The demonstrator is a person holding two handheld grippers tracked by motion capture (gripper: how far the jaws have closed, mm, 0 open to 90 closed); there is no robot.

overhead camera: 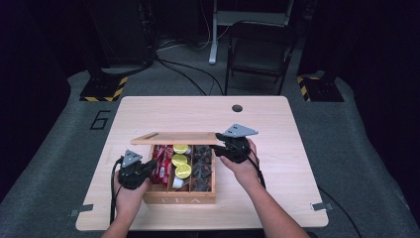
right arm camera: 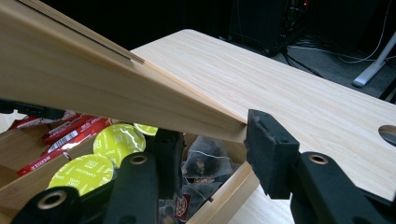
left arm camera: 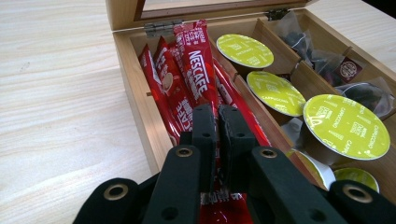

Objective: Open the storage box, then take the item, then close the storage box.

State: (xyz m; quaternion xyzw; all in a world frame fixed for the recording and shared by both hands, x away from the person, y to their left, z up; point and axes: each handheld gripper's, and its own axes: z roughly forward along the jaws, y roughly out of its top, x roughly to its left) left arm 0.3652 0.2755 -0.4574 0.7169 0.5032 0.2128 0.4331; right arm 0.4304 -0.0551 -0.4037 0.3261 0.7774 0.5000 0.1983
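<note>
A wooden tea box (overhead camera: 181,197) sits near the front edge of the light wood table (overhead camera: 277,129), its hinged lid (overhead camera: 173,138) raised toward the far side. The right gripper (overhead camera: 221,144) is at the lid's right corner — in the right gripper view its jaws stand wide, one on each side of the lid's edge (right arm camera: 140,98), the right pad touching the corner; whether they press it cannot be told. The left gripper (overhead camera: 148,167) is at the box's left compartment, where red Nescafe sticks (left arm camera: 198,79) stand on end. In the left gripper view its jaws are nearly together, a narrow gap between the pads, with a red stick (left arm camera: 219,207) showing in that gap below the pads — it looks pinched there, though the grip itself is partly hidden. The middle compartment holds green-lidded capsules (left arm camera: 345,123), and the right one holds clear tea sachets (left arm camera: 327,60). A folding chair (overhead camera: 260,49) stands on the floor beyond the table.
</note>
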